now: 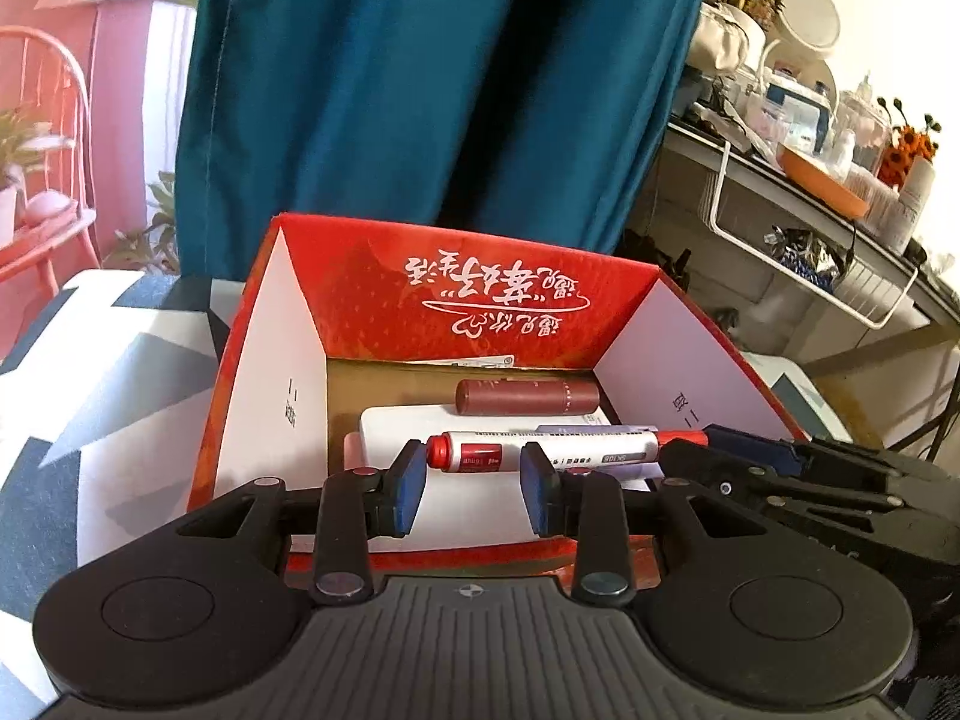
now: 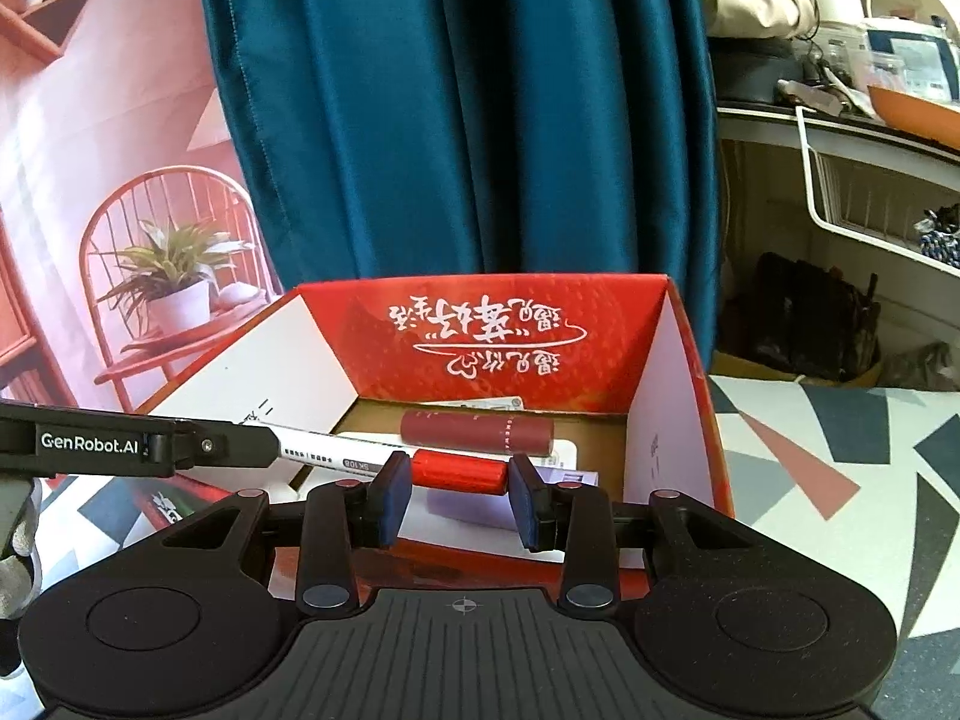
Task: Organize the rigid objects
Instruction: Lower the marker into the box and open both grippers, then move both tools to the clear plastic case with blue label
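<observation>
Red card walls of the open box [image 1: 480, 288] hide most of its floor, and what the marker [image 1: 570, 450] rests on inside cannot be made out. The marker lies crosswise over the box's near half, just past both sets of fingertips. Each end slips behind a finger, so I cannot tell whether any pad touches it.

The left gripper [image 1: 471, 480] hovers at the box's near wall. Its fingers [image 1: 408, 483] stand apart with the marker's round red end showing in the gap. The right gripper [image 2: 459, 495] is at the same wall, also parted, with the red cap filling the space between its blue pads.

Only the left view shows the marker's white barrel with its red label and small print. There the right gripper covers the far tip. Only the right view shows the cap whole, and there the left gripper covers the barrel's other end.

Deeper in the box a maroon tube [image 1: 528, 396] lies on its side, parallel to the marker, above a flat white packet [image 1: 390, 438] that is partly covered. Beside the box, the right view shows the desk's [image 2: 810, 480] patterned cloth.
</observation>
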{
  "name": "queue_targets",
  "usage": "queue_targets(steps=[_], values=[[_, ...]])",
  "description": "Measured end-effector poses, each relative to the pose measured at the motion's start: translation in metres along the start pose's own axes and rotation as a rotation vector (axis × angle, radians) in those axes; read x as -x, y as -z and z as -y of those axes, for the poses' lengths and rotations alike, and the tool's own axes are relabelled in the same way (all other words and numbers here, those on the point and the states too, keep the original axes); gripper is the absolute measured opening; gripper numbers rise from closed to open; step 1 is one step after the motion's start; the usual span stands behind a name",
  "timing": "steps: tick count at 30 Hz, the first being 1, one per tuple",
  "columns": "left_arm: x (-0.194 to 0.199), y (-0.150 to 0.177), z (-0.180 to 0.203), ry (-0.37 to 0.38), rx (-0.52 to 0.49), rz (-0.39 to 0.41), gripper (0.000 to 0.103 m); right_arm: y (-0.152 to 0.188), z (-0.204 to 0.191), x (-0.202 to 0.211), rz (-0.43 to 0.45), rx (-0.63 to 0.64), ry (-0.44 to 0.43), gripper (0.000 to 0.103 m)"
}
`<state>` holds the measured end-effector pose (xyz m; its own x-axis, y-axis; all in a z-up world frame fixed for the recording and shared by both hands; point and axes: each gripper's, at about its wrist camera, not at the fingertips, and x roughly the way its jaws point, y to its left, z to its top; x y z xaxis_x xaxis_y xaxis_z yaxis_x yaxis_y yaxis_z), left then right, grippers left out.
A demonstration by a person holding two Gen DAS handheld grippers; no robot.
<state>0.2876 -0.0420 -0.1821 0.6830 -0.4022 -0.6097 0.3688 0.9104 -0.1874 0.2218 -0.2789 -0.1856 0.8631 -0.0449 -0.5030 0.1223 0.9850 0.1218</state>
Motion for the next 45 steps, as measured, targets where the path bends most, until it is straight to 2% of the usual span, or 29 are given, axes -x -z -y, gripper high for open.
queue_targets(steps=[3, 5, 6, 7, 8, 10, 12, 13, 14, 15, 17, 23, 32, 39, 45], values=[[0.002, 0.002, 0.006, -0.019, -0.052, 0.015, 0.036, 0.0, -0.002, 0.004, 0.014, 0.015, 0.003, 0.035], [0.005, 0.003, 0.009, -0.034, -0.078, 0.022, 0.04, 0.001, -0.005, 0.008, 0.028, 0.027, 0.014, 0.036], [0.007, 0.003, 0.009, -0.037, -0.084, 0.026, 0.042, 0.0, -0.006, 0.01, 0.034, 0.03, 0.016, 0.039], [0.009, 0.003, 0.01, -0.04, -0.085, 0.031, 0.049, 0.0, -0.006, 0.013, 0.045, 0.027, 0.016, 0.041], [0.013, 0.003, 0.01, -0.043, -0.087, 0.041, 0.058, 0.0, -0.005, 0.017, 0.056, 0.019, 0.012, 0.047], [0.021, 0.003, 0.01, -0.049, -0.093, 0.063, 0.068, -0.001, -0.003, 0.025, 0.083, 0.007, 0.005, 0.055], [0.03, 0.004, 0.012, -0.056, -0.106, 0.085, 0.078, -0.001, -0.002, 0.034, 0.111, 0.008, 0.009, 0.069], [0.034, 0.005, 0.012, -0.062, -0.111, 0.097, 0.087, -0.001, -0.002, 0.039, 0.128, 0.01, 0.014, 0.073], [0.038, 0.005, 0.013, -0.067, -0.112, 0.109, 0.096, -0.001, -0.002, 0.043, 0.143, 0.01, 0.02, 0.081], [0.043, 0.006, 0.013, -0.071, -0.11, 0.123, 0.099, -0.001, -0.002, 0.047, 0.158, 0.006, 0.026, 0.091], [0.051, 0.006, 0.014, -0.066, -0.108, 0.138, 0.102, 0.001, -0.001, 0.055, 0.186, -0.006, 0.04, 0.103], [0.068, 0.016, 0.018, -0.059, -0.117, 0.13, 0.103, 0.01, -0.007, 0.07, 0.226, 0.012, 0.074, 0.103], [0.08, 0.05, 0.01, -0.05, -0.038, 0.141, 0.103, 0.042, -0.019, 0.081, 0.24, 0.056, 0.108, 0.103], [0.068, 0.081, -0.002, -0.052, 0.02, 0.101, 0.103, 0.073, -0.017, 0.072, 0.191, 0.053, 0.096, 0.103], [0.054, 0.092, -0.01, -0.029, 0.057, 0.056, 0.103, 0.094, -0.018, 0.049, 0.1, 0.067, 0.083, 0.102]])
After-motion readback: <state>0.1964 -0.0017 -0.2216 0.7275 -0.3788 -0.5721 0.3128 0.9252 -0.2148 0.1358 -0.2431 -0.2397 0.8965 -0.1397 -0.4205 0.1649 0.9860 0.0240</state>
